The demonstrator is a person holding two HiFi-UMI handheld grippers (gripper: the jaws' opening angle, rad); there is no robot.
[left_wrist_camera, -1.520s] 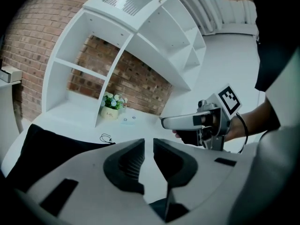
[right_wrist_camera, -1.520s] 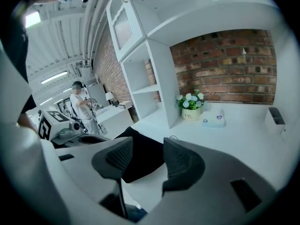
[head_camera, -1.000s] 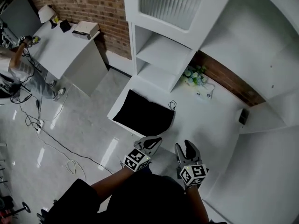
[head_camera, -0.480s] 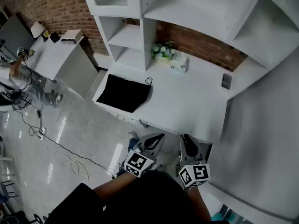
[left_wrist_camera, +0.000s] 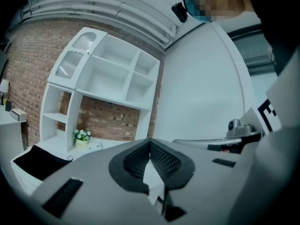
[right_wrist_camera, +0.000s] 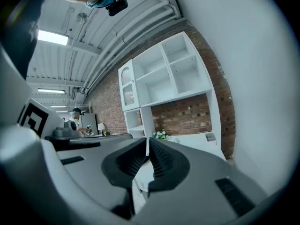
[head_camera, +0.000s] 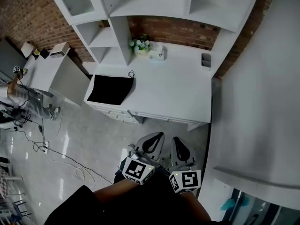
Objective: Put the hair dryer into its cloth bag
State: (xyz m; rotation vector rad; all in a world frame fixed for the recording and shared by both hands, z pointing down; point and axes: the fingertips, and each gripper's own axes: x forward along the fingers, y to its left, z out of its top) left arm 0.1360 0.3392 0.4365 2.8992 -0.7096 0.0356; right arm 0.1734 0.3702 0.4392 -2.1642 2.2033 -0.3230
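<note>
the black cloth bag (head_camera: 108,89) lies flat on the left end of the white desk (head_camera: 173,93), with its drawstring loop at the far right corner. a small pot of flowers (head_camera: 139,44) stands at the back by the brick wall (head_camera: 173,29). both claws are well short of the desk, above the floor. the left claw (head_camera: 158,136) is closed and empty. the right claw (head_camera: 176,139) has just been closing and its jaws meet on nothing.

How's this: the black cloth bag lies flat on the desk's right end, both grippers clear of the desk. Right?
No: the head view shows the black cloth bag flat on the left end of the desk, left gripper and right gripper clear of it.
</note>
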